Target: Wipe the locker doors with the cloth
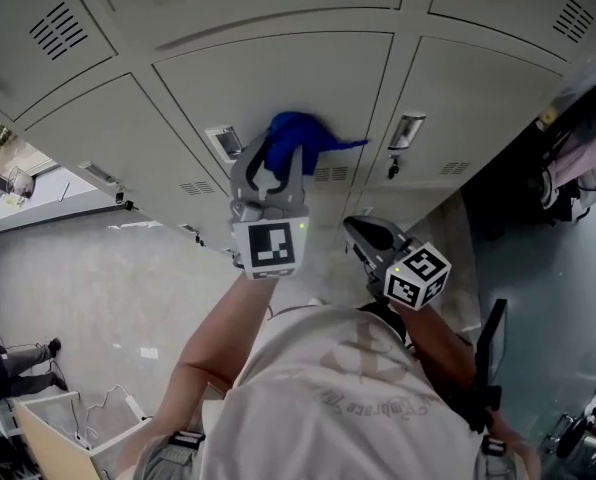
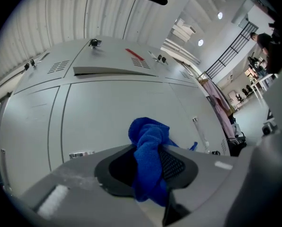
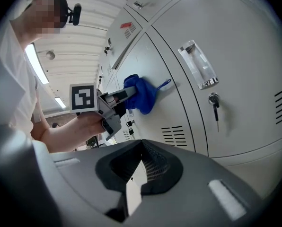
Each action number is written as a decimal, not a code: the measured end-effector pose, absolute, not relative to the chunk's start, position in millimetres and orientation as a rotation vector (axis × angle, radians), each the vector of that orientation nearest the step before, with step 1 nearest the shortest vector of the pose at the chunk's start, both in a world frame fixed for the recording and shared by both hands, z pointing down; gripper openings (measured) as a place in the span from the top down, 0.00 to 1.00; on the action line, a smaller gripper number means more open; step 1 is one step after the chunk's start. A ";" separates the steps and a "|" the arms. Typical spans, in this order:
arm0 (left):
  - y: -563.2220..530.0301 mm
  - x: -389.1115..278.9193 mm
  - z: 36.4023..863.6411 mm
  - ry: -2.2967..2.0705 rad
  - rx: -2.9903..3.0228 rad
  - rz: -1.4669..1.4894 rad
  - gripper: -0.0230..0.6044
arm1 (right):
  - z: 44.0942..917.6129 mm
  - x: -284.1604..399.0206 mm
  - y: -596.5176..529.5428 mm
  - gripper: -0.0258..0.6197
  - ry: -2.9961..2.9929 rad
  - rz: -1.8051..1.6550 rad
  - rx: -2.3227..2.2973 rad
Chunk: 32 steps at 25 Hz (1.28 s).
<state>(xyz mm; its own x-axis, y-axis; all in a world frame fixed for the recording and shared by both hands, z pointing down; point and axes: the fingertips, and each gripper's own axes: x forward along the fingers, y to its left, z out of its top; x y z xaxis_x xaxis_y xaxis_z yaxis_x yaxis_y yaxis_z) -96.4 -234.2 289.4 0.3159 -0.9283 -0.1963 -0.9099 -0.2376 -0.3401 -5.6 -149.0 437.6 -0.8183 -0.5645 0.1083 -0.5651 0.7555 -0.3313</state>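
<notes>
A blue cloth [image 1: 300,140] is pressed against a grey locker door [image 1: 278,78], just above its vent slots. My left gripper [image 1: 275,168] is shut on the cloth, and its marker cube faces the head camera. In the left gripper view the cloth [image 2: 149,155] bunches between the jaws and the door [image 2: 103,112] fills the view behind it. My right gripper [image 1: 370,234] hangs lower and to the right, away from the doors, its jaws together with nothing between them. The right gripper view shows the cloth [image 3: 141,94] on the door and the left gripper [image 3: 113,104] behind it.
The neighbouring door [image 3: 235,79] carries a label holder [image 3: 198,65], a key lock [image 3: 214,101] and vents [image 3: 175,135]. Clothes [image 1: 578,158] hang at the right. One upper locker door [image 2: 113,70] stands ajar. A person [image 1: 13,360] and an open box [image 1: 68,430] are at lower left.
</notes>
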 end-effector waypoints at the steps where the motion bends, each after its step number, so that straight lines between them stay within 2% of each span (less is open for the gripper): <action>1: -234.9 -89.9 292.1 1.623 -2.214 -0.092 0.76 | 437.4 -2.2 -149.0 0.95 -2.940 0.557 0.958; 20: -242.7 16.3 305.7 1.369 -2.420 -0.193 0.75 | 432.7 45.2 -150.1 0.95 -2.903 0.560 1.098; 32: -240.9 12.8 254.6 1.406 -2.381 -0.085 0.75 | 430.5 39.7 -151.8 0.95 -2.915 0.554 1.072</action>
<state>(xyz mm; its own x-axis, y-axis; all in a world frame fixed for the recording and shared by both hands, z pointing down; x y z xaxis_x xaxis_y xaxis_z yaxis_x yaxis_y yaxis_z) 12.8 -240.9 254.6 0.4998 -0.8556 -0.1349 -0.8329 -0.4320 -0.3458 39.7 -151.8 430.5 -0.7689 -0.6303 0.1071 -0.6257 0.7073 -0.3291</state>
